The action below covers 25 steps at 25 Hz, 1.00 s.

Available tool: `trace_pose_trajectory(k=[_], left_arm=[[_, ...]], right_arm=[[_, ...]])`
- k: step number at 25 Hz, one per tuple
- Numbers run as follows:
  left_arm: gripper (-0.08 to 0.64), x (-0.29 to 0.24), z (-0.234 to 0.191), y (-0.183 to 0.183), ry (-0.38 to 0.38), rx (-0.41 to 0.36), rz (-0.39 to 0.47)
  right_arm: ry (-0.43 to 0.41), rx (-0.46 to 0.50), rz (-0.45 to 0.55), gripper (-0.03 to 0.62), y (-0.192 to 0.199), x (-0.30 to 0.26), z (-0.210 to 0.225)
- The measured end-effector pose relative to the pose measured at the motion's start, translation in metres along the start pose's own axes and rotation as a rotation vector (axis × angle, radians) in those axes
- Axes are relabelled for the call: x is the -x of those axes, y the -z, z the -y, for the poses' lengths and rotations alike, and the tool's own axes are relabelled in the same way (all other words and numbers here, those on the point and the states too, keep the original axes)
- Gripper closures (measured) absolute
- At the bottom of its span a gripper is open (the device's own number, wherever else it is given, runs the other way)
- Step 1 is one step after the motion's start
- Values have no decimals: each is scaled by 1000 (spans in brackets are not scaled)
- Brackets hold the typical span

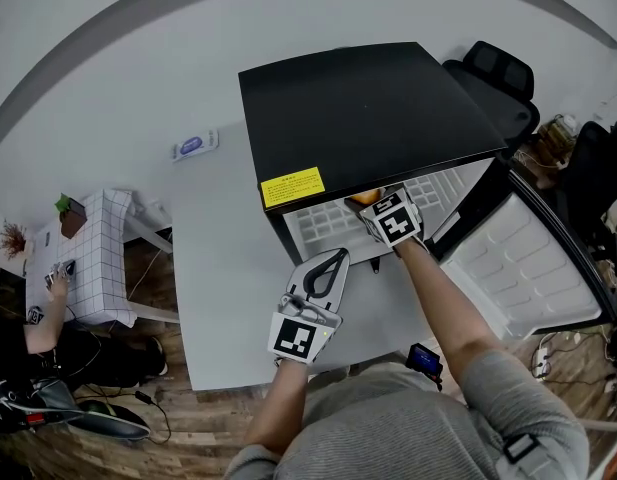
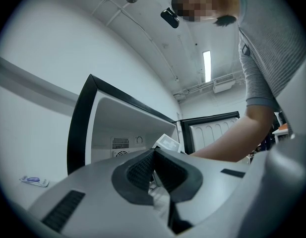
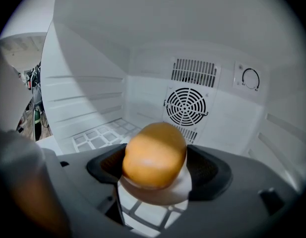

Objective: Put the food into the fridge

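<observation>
Jaws of the right gripper (image 3: 153, 181) clamp an orange bun (image 3: 154, 154) inside the open fridge (image 1: 368, 108), above its white grid shelf (image 3: 100, 136). Left gripper (image 2: 154, 165), jaws together and empty, hovers over the grey table (image 1: 226, 298) beside a white wall (image 1: 138, 68).

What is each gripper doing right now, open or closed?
Left gripper: closed, holding nothing.
Right gripper: closed on the orange-brown food item, inside the fridge.
</observation>
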<state>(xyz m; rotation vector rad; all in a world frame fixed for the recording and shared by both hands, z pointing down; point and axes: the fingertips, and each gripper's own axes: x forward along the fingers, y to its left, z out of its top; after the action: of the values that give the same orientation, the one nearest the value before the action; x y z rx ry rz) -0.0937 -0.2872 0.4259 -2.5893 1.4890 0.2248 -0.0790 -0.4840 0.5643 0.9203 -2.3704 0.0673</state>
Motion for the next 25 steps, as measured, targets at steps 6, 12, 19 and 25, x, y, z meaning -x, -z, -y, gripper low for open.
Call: trace_pose_trajectory(k=[6, 12, 19, 25], left_arm=[[549, 1, 2, -2, 5, 2, -2], [549, 1, 6, -3, 13, -4, 1], [549, 1, 9, -5, 28, -7, 0], [549, 2, 12, -9, 39, -3, 6]], right_arm=[[8, -13, 36, 213, -3, 6, 2], [15, -28, 87, 201, -8, 17, 3], [25, -62, 134, 201, -3, 37, 4], [18, -88, 193, 201, 3, 65, -3]])
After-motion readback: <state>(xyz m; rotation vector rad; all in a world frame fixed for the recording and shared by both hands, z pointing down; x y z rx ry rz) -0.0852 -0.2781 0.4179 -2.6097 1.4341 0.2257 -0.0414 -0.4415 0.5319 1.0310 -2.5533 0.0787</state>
